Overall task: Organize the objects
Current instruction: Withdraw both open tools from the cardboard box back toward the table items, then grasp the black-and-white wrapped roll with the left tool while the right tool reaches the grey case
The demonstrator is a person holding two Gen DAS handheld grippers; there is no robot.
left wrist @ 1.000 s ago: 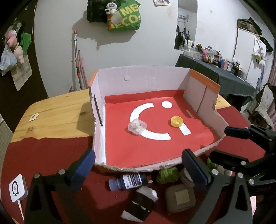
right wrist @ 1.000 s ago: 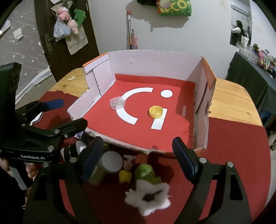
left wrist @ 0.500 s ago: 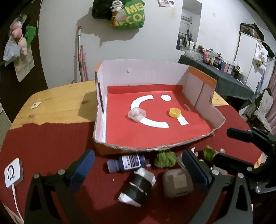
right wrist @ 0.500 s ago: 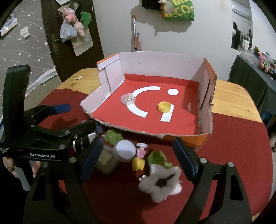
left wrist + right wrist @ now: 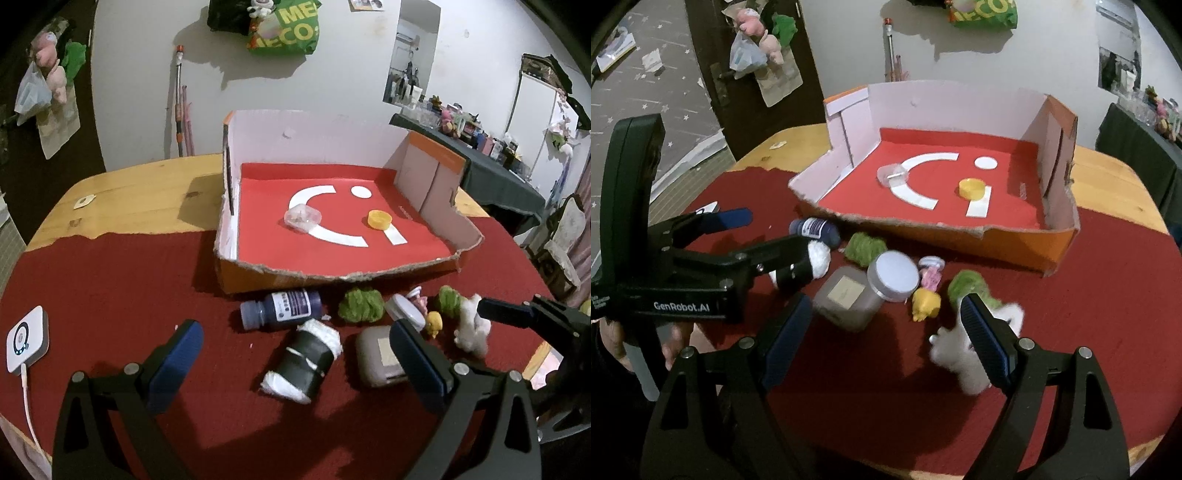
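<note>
A torn cardboard box (image 5: pixel 314 136) (image 5: pixel 960 107) with a red floor holds a clear small container (image 5: pixel 303 218) and a yellow cap (image 5: pixel 379 219). In front of it on the red cloth lie a dark bottle (image 5: pixel 280 308), a black-and-white roll (image 5: pixel 303 363), a grey case (image 5: pixel 846 295), a grey-lidded jar (image 5: pixel 894 275), two green tufts (image 5: pixel 866 247), a yellow toy (image 5: pixel 925 302) and a white fluffy toy (image 5: pixel 975 350). My left gripper (image 5: pixel 295 354) hangs open above the roll. My right gripper (image 5: pixel 886 328) is open above the case and white toy, holding nothing.
A white device (image 5: pixel 27 339) with a cable lies at the cloth's left edge. Bare wooden tabletop (image 5: pixel 140 199) shows left of and behind the box. A dark cluttered table (image 5: pixel 498 173) stands at the back right. A hand (image 5: pixel 613 343) holds the left gripper.
Both grippers have drawn back from the box and sunk a little, so the pile in front of it shows more fully. Both stayed open.
</note>
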